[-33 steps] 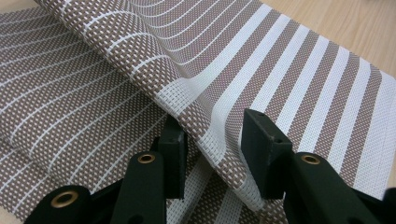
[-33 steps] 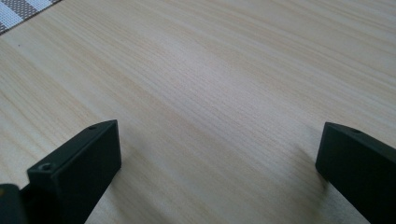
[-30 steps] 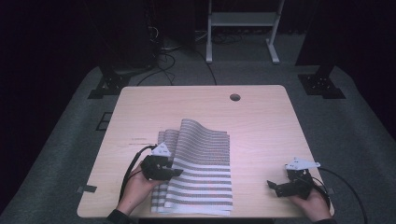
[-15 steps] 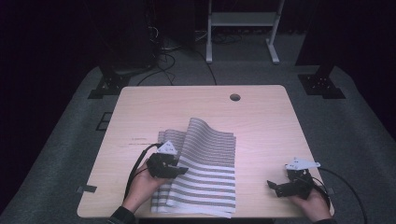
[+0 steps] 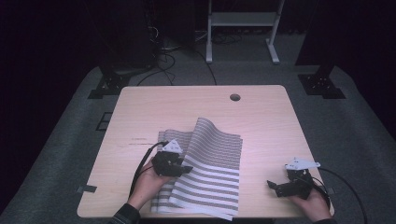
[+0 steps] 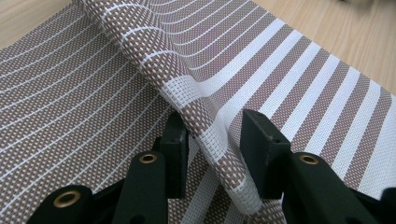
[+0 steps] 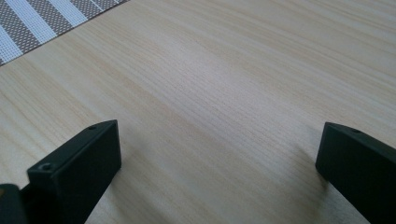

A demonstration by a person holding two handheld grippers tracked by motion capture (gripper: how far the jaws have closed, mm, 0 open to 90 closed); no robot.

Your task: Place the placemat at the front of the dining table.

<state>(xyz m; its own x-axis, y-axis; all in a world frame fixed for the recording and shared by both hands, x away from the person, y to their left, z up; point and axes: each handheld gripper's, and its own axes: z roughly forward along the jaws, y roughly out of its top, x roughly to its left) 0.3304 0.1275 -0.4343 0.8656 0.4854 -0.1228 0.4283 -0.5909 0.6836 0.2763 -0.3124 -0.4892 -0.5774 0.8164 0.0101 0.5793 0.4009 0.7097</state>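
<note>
From the high view, a striped mat [image 5: 210,172] lies on the near middle of the tabletop [image 5: 261,121], its left part lifted in a fold by the left tongs [image 5: 183,169]. The right tongs [image 5: 274,186] rest near the right edge, well apart from the mat.

In the left gripper view, the folded mat edge [image 6: 219,154] stands between the jaws; whether they pinch it I cannot tell.

In the right gripper view, the jaws stand wide apart over bare wood [image 7: 224,93].

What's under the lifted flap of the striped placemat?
Under the raised flap of the placemat lies its own lower layer, flat on the table. Anything beneath that layer is covered.
</note>
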